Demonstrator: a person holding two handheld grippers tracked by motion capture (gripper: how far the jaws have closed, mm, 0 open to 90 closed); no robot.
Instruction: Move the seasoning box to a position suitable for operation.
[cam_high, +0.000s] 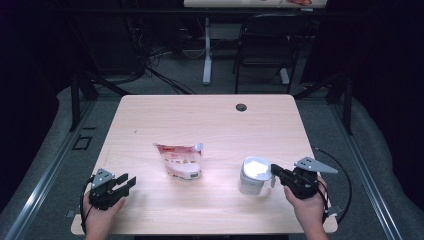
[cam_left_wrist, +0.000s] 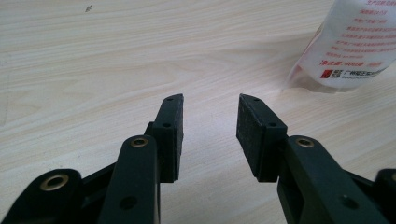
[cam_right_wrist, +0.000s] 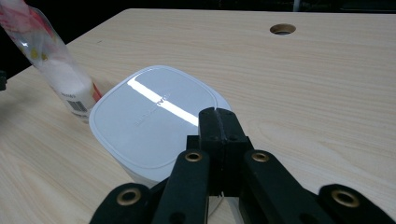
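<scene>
- We see a white tub (cam_high: 254, 176) with a lid standing upright near the front right of the table (cam_high: 200, 120). A pouch (cam_high: 180, 161) stands near the middle, well apart from the tub.
- We hold the right gripper (cam_right_wrist: 218, 122) at the tub's right side. Its jaws are fully closed on each other, and their tips sit at the lid's edge. We cannot tell whether something thin on the tub's side is pinched between them.
- We hold the left gripper (cam_left_wrist: 210, 128) low over the front left of the table. Its jaws stand partly open with nothing between them. The pouch lies ahead of it and to its right.
- We judge the tub to be stiff plastic with smooth, glossy walls, so it may slip under the pads. Its weight depends on its fill, which the lid hides.
- We recommend taking the tub across its side walls below the lid rim, with the jaws opened wide first.
- We judge the pouch to be soft and light. We would grip it at the flat upper seal, not the bulging base.
</scene>
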